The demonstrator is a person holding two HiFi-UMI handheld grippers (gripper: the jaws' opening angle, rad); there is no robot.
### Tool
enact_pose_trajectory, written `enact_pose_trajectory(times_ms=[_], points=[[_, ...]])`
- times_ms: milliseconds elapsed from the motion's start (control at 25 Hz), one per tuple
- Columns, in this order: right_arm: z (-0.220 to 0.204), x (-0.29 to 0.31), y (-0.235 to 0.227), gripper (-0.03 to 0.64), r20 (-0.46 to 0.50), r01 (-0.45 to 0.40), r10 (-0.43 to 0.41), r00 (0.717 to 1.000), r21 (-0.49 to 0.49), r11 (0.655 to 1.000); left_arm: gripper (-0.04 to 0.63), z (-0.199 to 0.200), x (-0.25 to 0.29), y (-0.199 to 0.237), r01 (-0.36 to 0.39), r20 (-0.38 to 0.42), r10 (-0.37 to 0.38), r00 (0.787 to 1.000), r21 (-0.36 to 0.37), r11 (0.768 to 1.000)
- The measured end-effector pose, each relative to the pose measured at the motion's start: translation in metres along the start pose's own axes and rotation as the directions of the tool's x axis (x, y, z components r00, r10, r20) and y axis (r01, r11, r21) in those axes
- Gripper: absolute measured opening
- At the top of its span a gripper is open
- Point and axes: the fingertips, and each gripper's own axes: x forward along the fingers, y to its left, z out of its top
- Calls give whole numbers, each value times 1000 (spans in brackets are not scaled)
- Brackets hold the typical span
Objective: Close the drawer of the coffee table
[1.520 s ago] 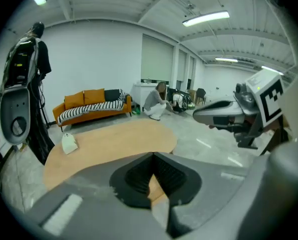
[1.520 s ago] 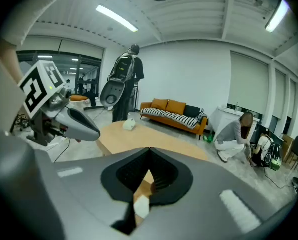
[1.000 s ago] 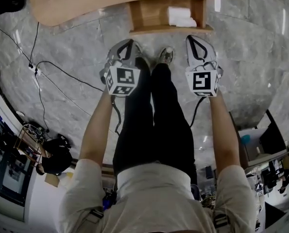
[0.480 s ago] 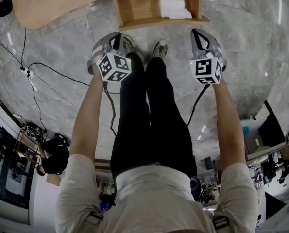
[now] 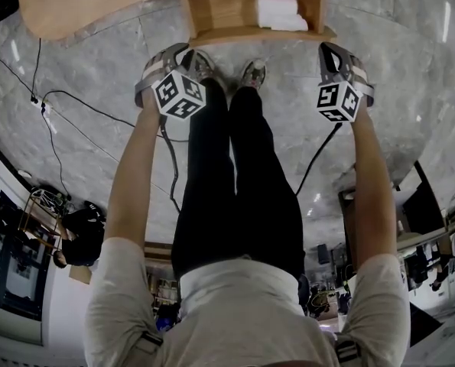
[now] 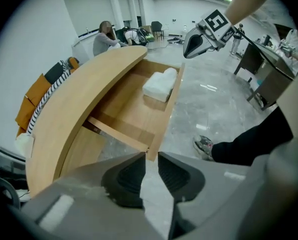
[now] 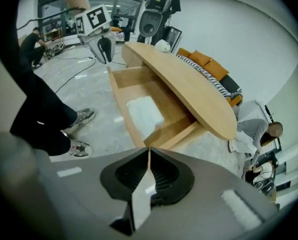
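The coffee table (image 5: 97, 6) has a curved wooden top. Its drawer (image 5: 235, 10) stands pulled out toward me, with a folded white cloth (image 5: 281, 12) inside. My left gripper (image 5: 177, 52) hovers just short of the drawer's front left corner; its jaws are opening and nothing is between them. In the left gripper view the gripper (image 6: 151, 156) points at that corner of the drawer (image 6: 138, 109). My right gripper (image 5: 330, 48) hangs off the front right corner, shut and empty. In the right gripper view the gripper (image 7: 149, 151) aims at the drawer (image 7: 138, 91) and the cloth (image 7: 144, 113).
My legs and shoes (image 5: 254, 73) stand on the marble floor right before the drawer. Black cables (image 5: 74, 102) trail across the floor at the left. A sofa with orange cushions (image 7: 209, 64) sits behind the table, and people are further back in the room.
Both grippers have dropped closer to the drawer front. The right one has swung outward to the right, and both have rolled.
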Motion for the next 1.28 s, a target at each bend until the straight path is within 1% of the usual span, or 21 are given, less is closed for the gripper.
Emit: enact_pose_trajectory(times_ms=[80, 120, 240, 400, 520, 600, 880, 1000, 1160, 1280], points=[[-6, 2, 2, 87, -23, -22, 21, 1000, -31, 999, 120, -7, 4, -1, 23, -26, -23, 999, 6, 1000], [-9, 3, 2, 107, -36, -30, 29, 999, -42, 999, 127, -10, 6, 0, 31, -38, -31, 999, 13, 999], [-22, 8, 1, 131, -81, -42, 35, 996, -86, 995, 129, -15, 13, 0, 46, -67, -44, 997, 34, 998], [-39, 17, -1, 135, -142, -51, 30, 989, -150, 987, 129, -11, 20, -2, 50, -77, -45, 996, 77, 996], [-40, 23, -1, 135, -163, -55, 22, 986, -203, 978, 129, -10, 24, -1, 53, -80, -45, 996, 93, 994], [-40, 28, 0, 137, -173, -57, 18, 985, -220, 974, 129, -10, 29, -2, 51, -83, -42, 996, 104, 993], [-39, 44, -1, 140, -206, -80, 21, 978, -282, 956, 127, -8, 34, 3, 23, -81, -16, 997, 88, 996], [-40, 51, 1, 101, -215, -84, 16, 977, -309, 947, 126, -10, 38, 3, 16, -84, -8, 996, 91, 996], [-43, 48, 3, 92, -220, -104, 27, 975, -345, 933, 120, -9, 37, 1, 10, -80, -2, 997, 102, 995], [-45, 41, 3, 86, -229, -126, 43, 973, -363, 923, 117, -5, 32, -3, 20, -92, -11, 996, 98, 995]])
